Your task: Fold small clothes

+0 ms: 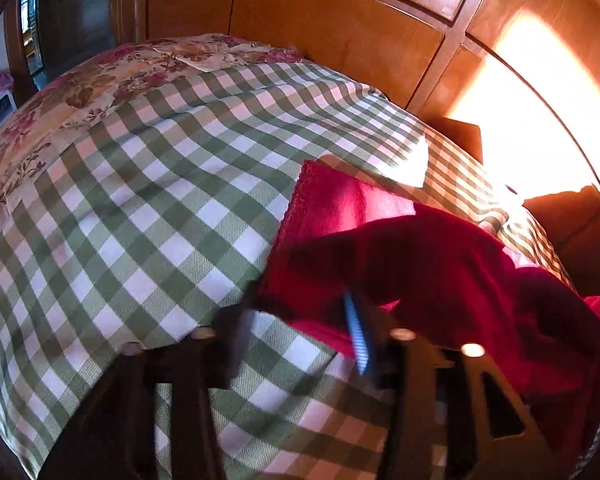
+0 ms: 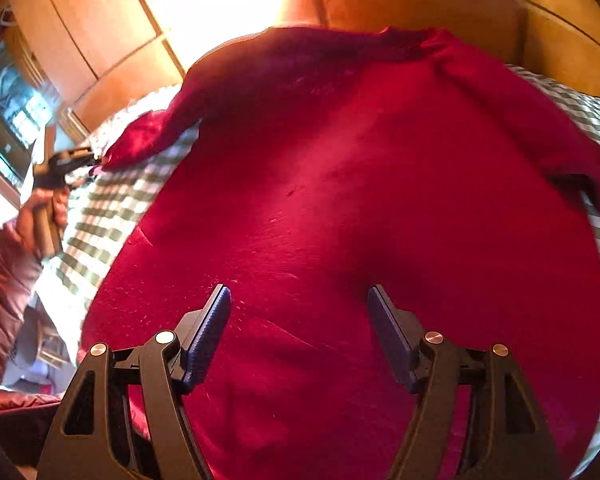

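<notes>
A red garment [image 2: 340, 200] lies spread on the green-and-white checked cloth [image 1: 160, 200]. In the right wrist view my right gripper [image 2: 299, 300] is open and empty, just above the garment's body, its blue pads [image 2: 208, 332] wide apart. In the left wrist view the garment [image 1: 440, 264] lies at the right. My left gripper [image 1: 300, 320] is blurred at the sleeve's end, fingers apart; one blue pad [image 1: 358, 336] shows against the red cloth. The left gripper also shows in the right wrist view [image 2: 88, 158], at the sleeve tip [image 2: 136, 144]. Whether it holds the sleeve is unclear.
A floral bedspread [image 1: 80, 92] lies under the checked cloth at the far left. Wooden cabinet panels [image 1: 320, 20] stand behind the bed, with bright sun glare [image 1: 520, 120] on them. The person's left hand and padded sleeve [image 2: 8, 272] are at the left.
</notes>
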A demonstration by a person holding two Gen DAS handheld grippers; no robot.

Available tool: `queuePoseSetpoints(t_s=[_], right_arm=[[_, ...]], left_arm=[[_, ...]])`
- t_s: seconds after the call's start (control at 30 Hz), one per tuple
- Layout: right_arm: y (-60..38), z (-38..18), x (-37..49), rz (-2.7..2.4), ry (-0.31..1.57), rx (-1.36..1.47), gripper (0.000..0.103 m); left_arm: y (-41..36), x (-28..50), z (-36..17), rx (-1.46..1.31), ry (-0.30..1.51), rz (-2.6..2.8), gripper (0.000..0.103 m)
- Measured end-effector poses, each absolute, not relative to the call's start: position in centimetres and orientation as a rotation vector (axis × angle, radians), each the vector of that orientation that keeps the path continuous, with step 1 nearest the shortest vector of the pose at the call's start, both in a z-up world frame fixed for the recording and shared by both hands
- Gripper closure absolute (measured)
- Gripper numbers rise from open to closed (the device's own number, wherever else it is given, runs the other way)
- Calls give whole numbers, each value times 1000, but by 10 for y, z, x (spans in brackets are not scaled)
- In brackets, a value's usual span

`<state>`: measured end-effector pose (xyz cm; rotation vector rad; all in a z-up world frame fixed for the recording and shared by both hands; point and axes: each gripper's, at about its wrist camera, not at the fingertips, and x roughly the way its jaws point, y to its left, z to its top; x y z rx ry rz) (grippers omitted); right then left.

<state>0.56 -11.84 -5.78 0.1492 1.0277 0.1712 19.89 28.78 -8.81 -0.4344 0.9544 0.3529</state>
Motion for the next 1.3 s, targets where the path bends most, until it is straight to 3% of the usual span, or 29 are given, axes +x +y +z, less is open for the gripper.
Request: queuePoseSetpoints(t_s=[0.03,0.13,0.4,0.43,0.47,0.53,0.67,0.93,1.13,1.2,1.23,1.3], right_arm=[[-112,-61,4,168,1030,137,28],[-104,-66,5,168,1024,115,23],[-101,-72,6,165,1003,110,18],[-100,-72,6,163,1002,106,18],[-100,-72,5,161,999,103,18],[-101,-71,5,164,996,112,18],[-110,-67,2,171,1000,136,18],[-189,-47,-33,-52,958,195,18],[-260,-59,-89,-292,987,214,18],[-270,-67,-105,-301,1013,242,23],[-270,-73,-111,-276,1036,265,30],[-263,-74,-118,-244,1020,262,57]], left_arm=[[289,201,-85,-439,946,339,92],[308,195,-52,-434,835,394,95],[375,204,-7,-464,766,505,92],[373,208,-8,-459,780,495,85],[370,208,-9,-465,787,501,59],[359,202,-8,-490,771,484,36],[307,179,-12,-517,800,274,48],[163,81,-40,-473,947,-359,48],[99,44,-73,-417,1082,-479,48],[93,38,-76,-401,1072,-454,62],[92,37,-77,-396,1081,-453,90],[92,33,-76,-401,1077,-456,96]])
